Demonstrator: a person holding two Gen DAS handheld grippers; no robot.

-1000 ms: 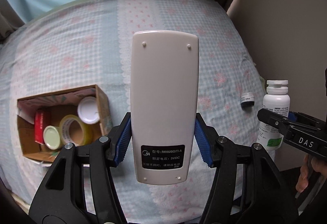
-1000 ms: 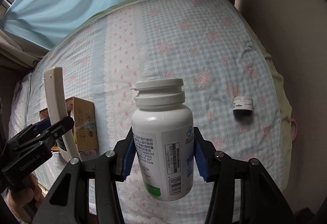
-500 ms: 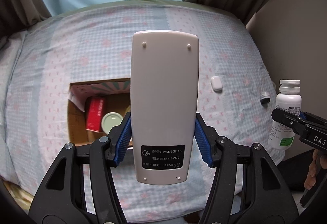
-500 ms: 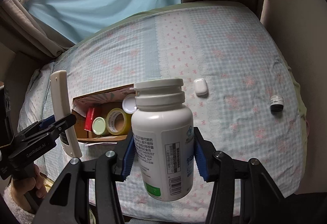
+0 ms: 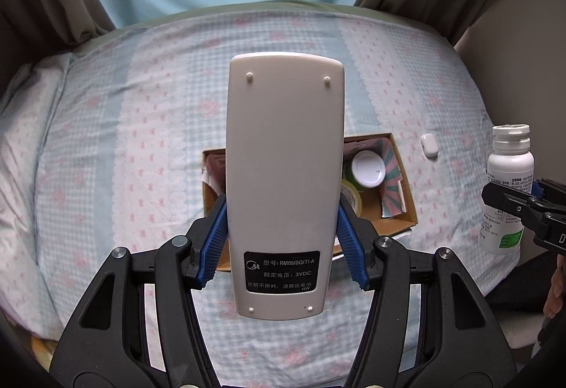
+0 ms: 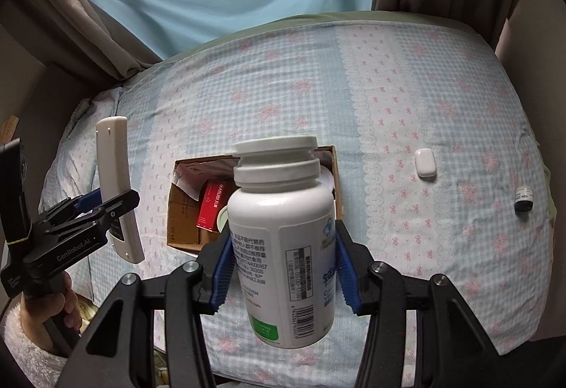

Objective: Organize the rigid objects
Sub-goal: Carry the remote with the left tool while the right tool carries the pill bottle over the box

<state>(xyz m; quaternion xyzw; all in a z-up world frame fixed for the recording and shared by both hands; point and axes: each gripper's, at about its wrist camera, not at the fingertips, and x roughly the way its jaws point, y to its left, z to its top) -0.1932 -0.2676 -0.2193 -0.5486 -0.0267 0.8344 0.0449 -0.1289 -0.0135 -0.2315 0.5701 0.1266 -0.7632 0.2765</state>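
Left gripper [image 5: 284, 239] fingers clamp a white remote control [image 5: 284, 182] upright; right gripper [image 6: 283, 264] fingers clamp a white pill bottle [image 6: 281, 243], both above a cardboard box [image 6: 177, 211] on the bed [image 6: 406, 97].

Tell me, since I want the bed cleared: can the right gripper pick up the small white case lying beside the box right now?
Probably not yet. The right gripper is shut on the white bottle, so its jaws are full, though the white case lies uncovered on the bedspread.
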